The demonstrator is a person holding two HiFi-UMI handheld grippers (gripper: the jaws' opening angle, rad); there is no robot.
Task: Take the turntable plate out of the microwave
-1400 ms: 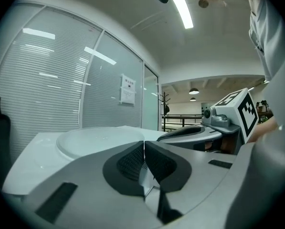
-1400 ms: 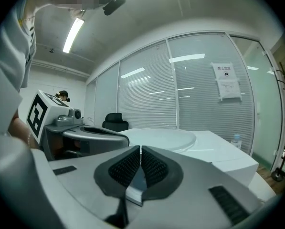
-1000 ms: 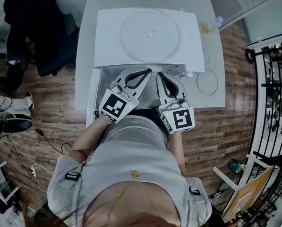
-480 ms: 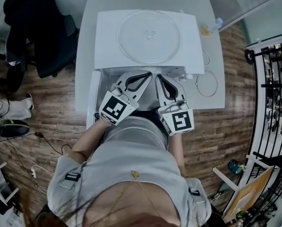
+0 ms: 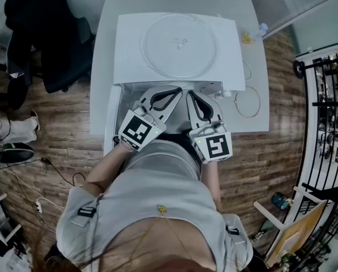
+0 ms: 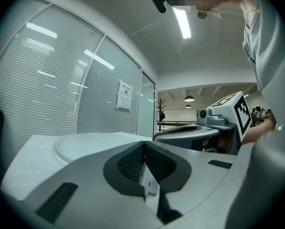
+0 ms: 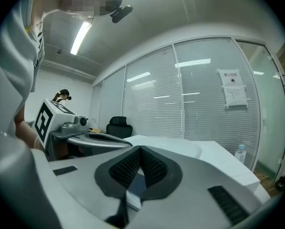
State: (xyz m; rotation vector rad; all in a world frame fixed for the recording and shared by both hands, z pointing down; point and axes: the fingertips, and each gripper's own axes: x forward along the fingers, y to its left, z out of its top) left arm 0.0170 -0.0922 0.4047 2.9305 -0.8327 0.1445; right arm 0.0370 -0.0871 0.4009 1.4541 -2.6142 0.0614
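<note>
Now the turntable plate (image 5: 179, 44) lies atop the microwave (image 5: 129, 61); left gripper (image 5: 178, 86) and right gripper (image 5: 191, 90) fingers closed, empty

The cavity of the microwave (image 5: 129, 67) was hidden beneath its top and behind the left gripper (image 5: 175, 88) and right gripper (image 5: 192, 92), the near rim of the turntable plate (image 6: 82, 144) was masked by the left gripper's body, and print on the wall notice (image 7: 233, 89) was too small to read.
</note>
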